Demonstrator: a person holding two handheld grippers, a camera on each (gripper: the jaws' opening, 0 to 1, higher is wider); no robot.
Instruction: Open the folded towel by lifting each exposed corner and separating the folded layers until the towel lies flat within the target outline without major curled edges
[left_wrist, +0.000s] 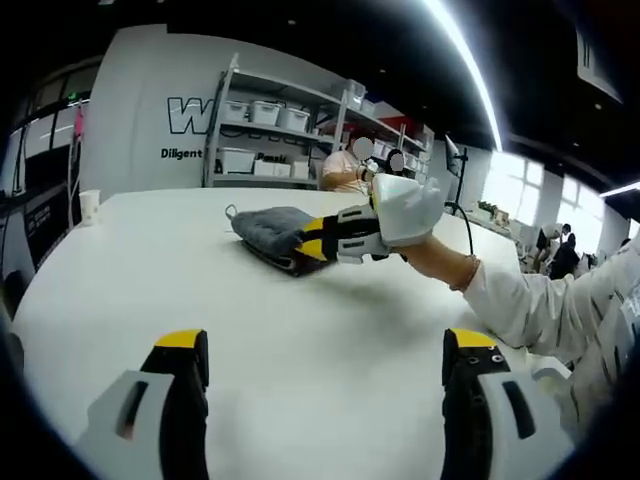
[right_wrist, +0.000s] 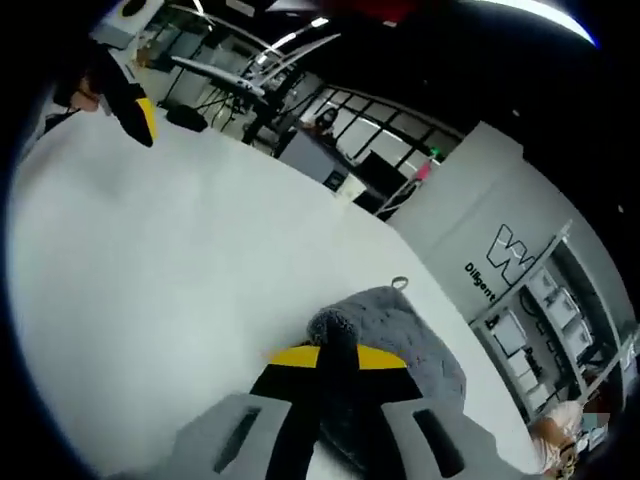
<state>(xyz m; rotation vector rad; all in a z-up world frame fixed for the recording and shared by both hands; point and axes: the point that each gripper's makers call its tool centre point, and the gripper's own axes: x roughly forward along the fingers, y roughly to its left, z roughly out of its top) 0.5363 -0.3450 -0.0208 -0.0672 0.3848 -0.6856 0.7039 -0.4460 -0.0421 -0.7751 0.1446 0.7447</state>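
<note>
In the left gripper view we see our left hand-held gripper (left_wrist: 325, 365) held wide apart, with nothing between its jaws, over the white worktop (left_wrist: 150, 270), while farther off the grey folded towel (left_wrist: 268, 229) lies on the worktop with the right hand-held gripper (left_wrist: 312, 239) pinching its near edge, and a paper cup (left_wrist: 89, 206) stands well apart at the far left. In the right gripper view we see the right hand-held gripper (right_wrist: 338, 355) closed on a raised fold of the towel (right_wrist: 400, 325), whose small hanging loop (right_wrist: 400, 284) points away from us, and the left hand-held gripper (right_wrist: 130, 105) hangs well apart at the upper left.
</note>
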